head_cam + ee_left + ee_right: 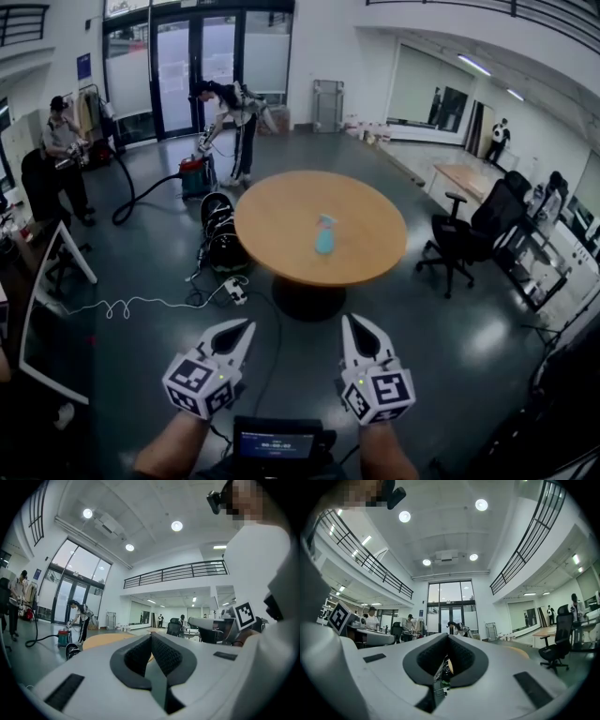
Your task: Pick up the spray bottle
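The left gripper (242, 330) and the right gripper (354, 325) are held side by side, both pointing level toward the round wooden table (281, 225). Each has its jaws pressed together on nothing. The small teal plastic spray bottle (324, 235) sits near the middle of that table, straight ahead and well apart from both grippers. It lies a little closer to the right gripper's line than the left's (so the right hand looks the likelier one to reach). In the head view its long axis runs away from the person, with the paler nozzle end farther off. Whether it stands or lies flat cannot be told. Between the grippers and the bottle there is only grey floor and the table's near edge, though the chosen jaws would have to spread first. Left of the table sit a black coiled bundle (218, 230) and a white power strip (234, 294) with its cable. A black office chair (459, 246) stands to the table's right. Beyond the table a person works a vacuum cleaner (197, 175).
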### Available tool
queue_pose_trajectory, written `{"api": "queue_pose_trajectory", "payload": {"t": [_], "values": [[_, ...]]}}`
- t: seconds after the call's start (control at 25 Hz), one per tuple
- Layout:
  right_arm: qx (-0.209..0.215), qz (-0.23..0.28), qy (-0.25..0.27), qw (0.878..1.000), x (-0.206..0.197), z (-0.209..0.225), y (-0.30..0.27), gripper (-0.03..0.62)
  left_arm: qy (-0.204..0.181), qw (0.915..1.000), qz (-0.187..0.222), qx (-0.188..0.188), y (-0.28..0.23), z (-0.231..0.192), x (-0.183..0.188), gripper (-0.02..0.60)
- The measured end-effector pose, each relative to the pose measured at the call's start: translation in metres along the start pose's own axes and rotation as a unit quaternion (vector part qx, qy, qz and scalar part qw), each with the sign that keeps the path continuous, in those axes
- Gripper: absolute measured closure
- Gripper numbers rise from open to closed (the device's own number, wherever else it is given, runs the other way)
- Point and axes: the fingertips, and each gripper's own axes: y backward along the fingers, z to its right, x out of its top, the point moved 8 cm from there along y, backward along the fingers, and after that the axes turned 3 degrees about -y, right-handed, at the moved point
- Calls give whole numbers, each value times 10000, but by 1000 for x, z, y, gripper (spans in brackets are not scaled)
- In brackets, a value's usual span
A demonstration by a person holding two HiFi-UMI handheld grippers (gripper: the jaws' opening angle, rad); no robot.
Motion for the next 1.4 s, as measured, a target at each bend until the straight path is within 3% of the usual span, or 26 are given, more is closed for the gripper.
{"api": "queue_pose_trajectory", "payload": {"t": [0.4,0.76,1.4], "values": [[328,25,-43,9994,0,50,-22,594,55,9996,-147,225,-49,8,-2,588],[341,25,-168,9993,-5,70,-46,594,129,9994,-268,152,-82,-3,-6,587],[-276,-111,98,9995,-5,93,-145,594,240,9990,-30,-367,-165,-102,1,588]]}}
